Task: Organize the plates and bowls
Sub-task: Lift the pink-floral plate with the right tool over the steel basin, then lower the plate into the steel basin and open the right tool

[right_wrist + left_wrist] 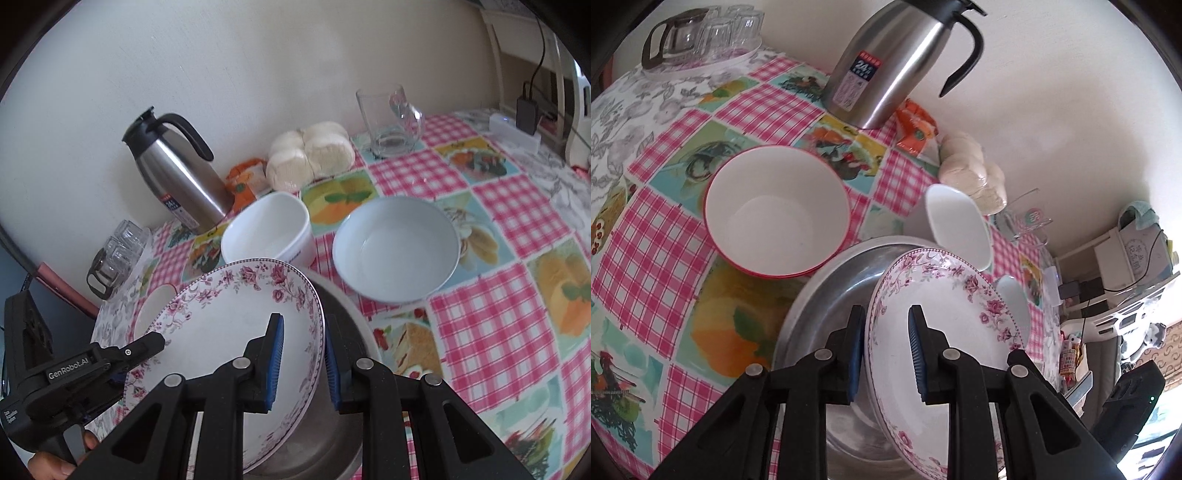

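Note:
A white plate with a pink flower rim (945, 314) (236, 317) is held tilted over a steel basin (831, 295) (343, 325). My left gripper (886, 354) straddles the plate's left rim, one pad on each face. My right gripper (303, 363) straddles its right rim the same way. The left gripper also shows in the right wrist view (147, 341). A red-rimmed white bowl (775, 210) sits left of the basin. A white cup-like bowl (956, 225) (269, 229) and a pale blue bowl (397, 247) (1015, 306) sit behind it.
A steel thermos jug (894, 62) (177, 173), an orange packet (916, 125), bagged buns (310, 153) and a glass mug (391, 122) line the wall. A tray of glasses with a glass teapot (701, 33) stands at the far left corner of the checked tablecloth (657, 236).

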A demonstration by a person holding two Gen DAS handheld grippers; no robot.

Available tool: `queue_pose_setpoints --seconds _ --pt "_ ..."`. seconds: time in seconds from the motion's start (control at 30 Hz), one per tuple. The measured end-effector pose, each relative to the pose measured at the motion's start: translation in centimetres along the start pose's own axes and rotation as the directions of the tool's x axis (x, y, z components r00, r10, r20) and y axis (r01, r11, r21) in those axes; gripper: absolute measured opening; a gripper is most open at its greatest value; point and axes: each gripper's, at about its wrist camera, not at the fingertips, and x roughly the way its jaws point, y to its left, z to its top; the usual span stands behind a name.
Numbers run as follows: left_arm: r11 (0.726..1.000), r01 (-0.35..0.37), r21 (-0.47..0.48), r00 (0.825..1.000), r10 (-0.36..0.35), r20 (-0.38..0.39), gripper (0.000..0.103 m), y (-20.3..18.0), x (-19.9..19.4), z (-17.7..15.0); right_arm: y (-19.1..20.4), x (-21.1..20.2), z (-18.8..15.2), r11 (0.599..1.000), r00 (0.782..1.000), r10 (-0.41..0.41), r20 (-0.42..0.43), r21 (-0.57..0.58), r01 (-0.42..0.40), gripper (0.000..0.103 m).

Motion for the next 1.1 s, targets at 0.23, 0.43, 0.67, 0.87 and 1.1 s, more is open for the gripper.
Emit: queue_pose_setpoints --seconds 0.23,0.43,0.67,0.87,1.1 --pt "0.999 -0.035 -0.001 0.999 0.035 -0.029 0.023 0.8 0.9 -0.1 0.2 1.5 -0.7 1.000 0.999 -0.021 -0.033 0.001 0.021 0.023" --pt "0.998 -0.061 -0.005 0.997 0.060 -0.048 0.023 1.0 1.9 -0.4 -0.3 2.3 -1.0 0.999 0.998 -0.024 -0.051 0.024 0.026 0.023" --pt "0.997 -0.077 -0.019 0.995 0.075 -0.060 0.023 1.4 2.4 -0.6 -0.6 3.2 -1.4 0.999 0.996 -0.034 -0.079 0.038 0.037 0.023" --pt "0.995 -0.095 -0.034 0.993 0.092 -0.075 0.023 1.7 2.6 -0.7 -0.7 3.8 -1.7 0.998 0.993 -0.049 -0.110 0.032 0.053 0.023" --pt "0.993 -0.113 -0.034 0.991 0.110 -0.081 0.023 1.5 2.7 -0.9 -0.6 3.9 -1.9 0.998 0.991 -0.066 -0.116 0.007 0.067 0.023"
